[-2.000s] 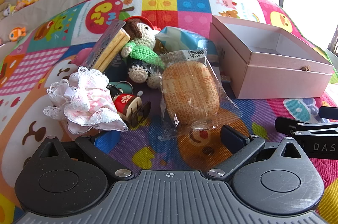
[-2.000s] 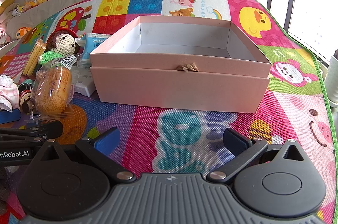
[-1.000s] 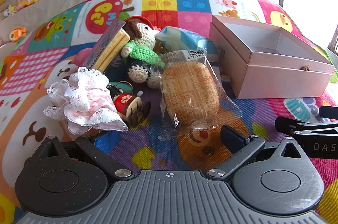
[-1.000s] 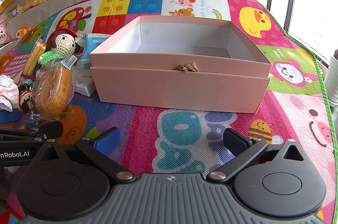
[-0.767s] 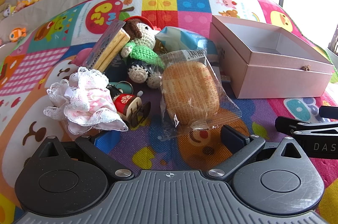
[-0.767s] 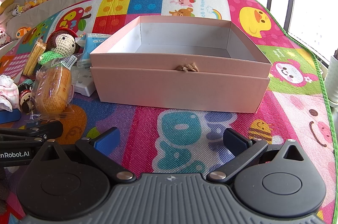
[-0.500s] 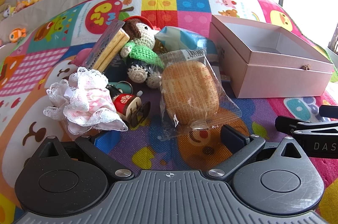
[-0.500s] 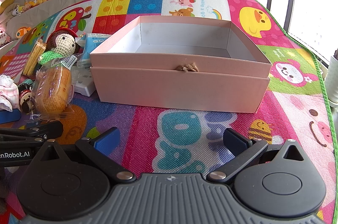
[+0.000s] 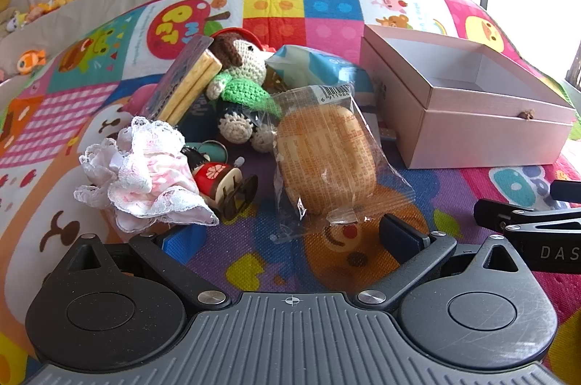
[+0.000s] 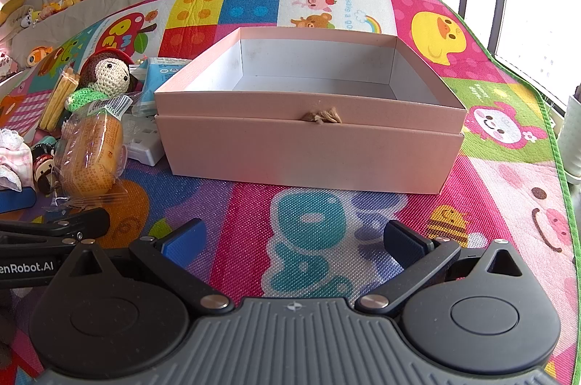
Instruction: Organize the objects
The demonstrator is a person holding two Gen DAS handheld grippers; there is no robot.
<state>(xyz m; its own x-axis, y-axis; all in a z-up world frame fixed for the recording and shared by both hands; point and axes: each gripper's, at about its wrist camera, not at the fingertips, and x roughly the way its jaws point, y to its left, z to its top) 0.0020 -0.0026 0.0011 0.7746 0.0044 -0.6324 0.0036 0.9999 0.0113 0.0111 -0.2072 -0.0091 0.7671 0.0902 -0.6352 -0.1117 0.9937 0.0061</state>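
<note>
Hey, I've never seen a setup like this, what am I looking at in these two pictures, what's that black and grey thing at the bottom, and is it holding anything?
Each picture comes from a fisheye camera mounted on a hand-held two-finger gripper, looking forward along its fingers. A person carries one gripper in each hand; there is no robot arm. The black and grey shape at the bottom is the gripper's own body.

The left gripper faces a pile of things on a colourful play mat: a wrapped bun, a crocheted doll, a lacy pink cloth, a small wooden doll and a pack of biscuit sticks.

The right gripper faces an open pink box, which looks empty as far as its inside shows.

Both grippers are open and hold nothing. Each also shows at the edge of the other's picture.
</note>
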